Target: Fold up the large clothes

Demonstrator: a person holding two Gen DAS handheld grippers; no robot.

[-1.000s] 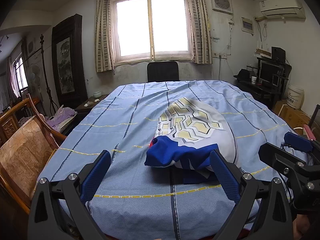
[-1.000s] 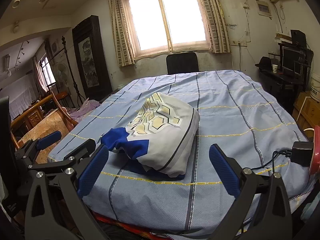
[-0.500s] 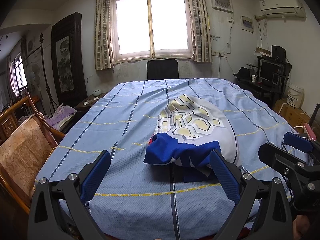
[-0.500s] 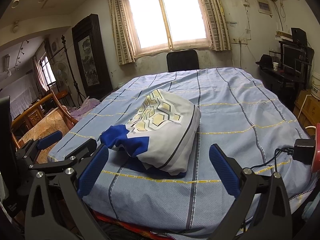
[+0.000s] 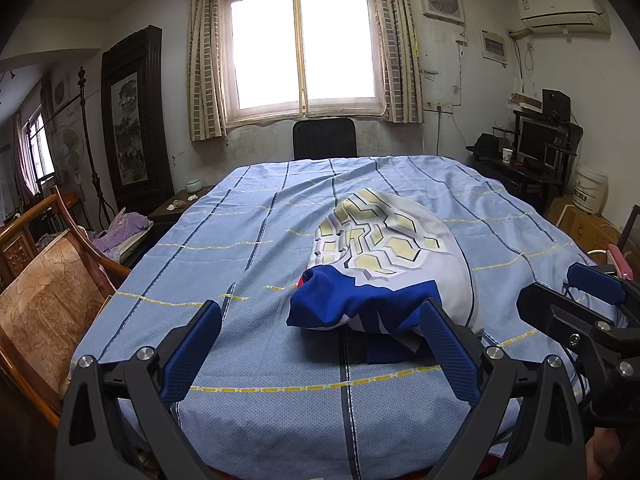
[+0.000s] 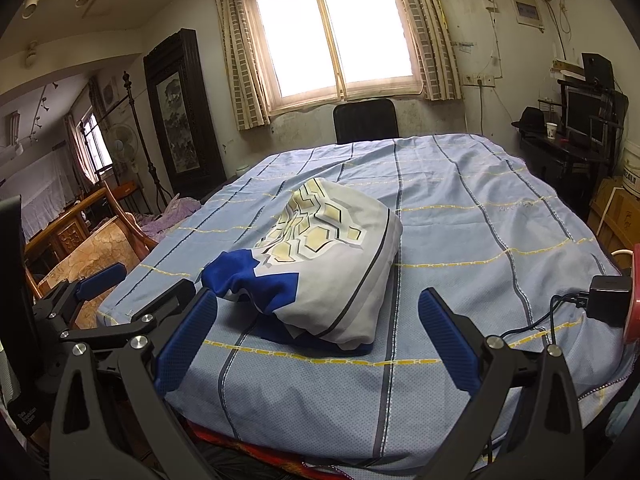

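Note:
A folded white garment with a yellow hexagon print and blue parts [image 5: 384,272] lies in a bundle on the table with the blue striped cloth [image 5: 248,248]. It also shows in the right wrist view [image 6: 320,264]. My left gripper [image 5: 320,348] is open and empty, held back near the table's front edge, short of the bundle. My right gripper [image 6: 320,336] is open and empty, also near the front edge, to the right of the left one. The right gripper's fingers [image 5: 592,284] show at the right of the left wrist view.
A wooden armchair [image 5: 44,304] stands at the table's left. A black office chair [image 5: 324,138] stands at the far side under the window. A black charger with cable [image 6: 608,300] lies at the table's right edge. A desk with monitor [image 5: 536,148] stands at the right wall.
Both grippers have drawn back and risen slightly from the bundle. The garment has not moved.

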